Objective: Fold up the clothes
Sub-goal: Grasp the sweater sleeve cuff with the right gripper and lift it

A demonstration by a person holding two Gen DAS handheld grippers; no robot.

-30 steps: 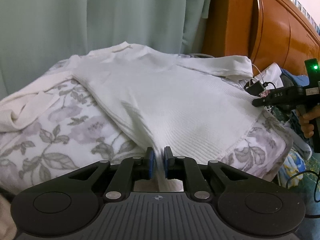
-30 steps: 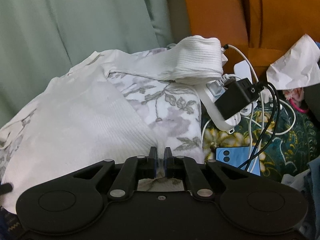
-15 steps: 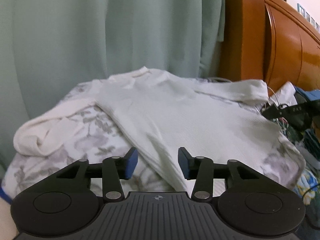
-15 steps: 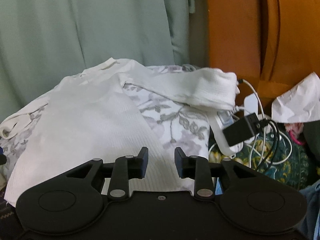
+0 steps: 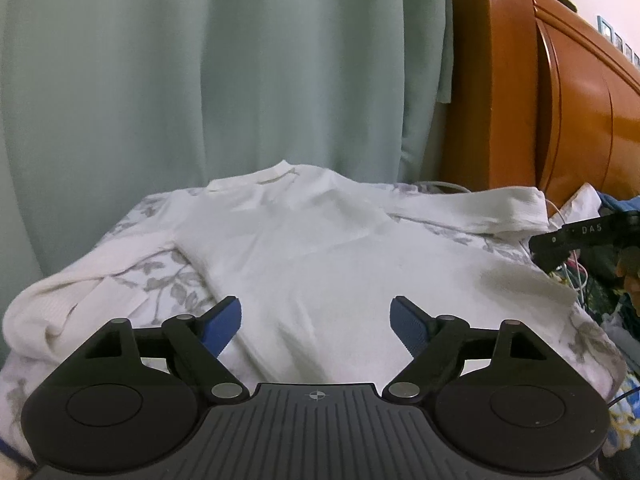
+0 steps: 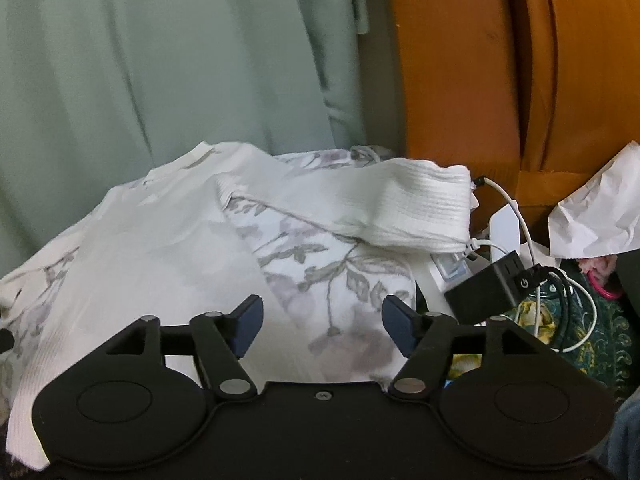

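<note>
Hem let go; white knit top (image 5: 320, 256) flat on floral quilt (image 6: 320, 276).
L gripper (image 5: 316, 322) & R gripper (image 6: 322, 320): jaws opening wide, nothing btwn. Next: pinch sleeve (image 6: 404, 204) cuff, fold in square.

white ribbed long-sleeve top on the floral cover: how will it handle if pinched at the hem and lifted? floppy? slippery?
The white ribbed long-sleeve top is probably floppy: it follows the floral cover and creases softly. Likely light, since its sleeve lies thin and flat. The ribbed knit looks grippy rather than slick, so the pads should hold it, though unpinched parts may sag and trail.
</note>
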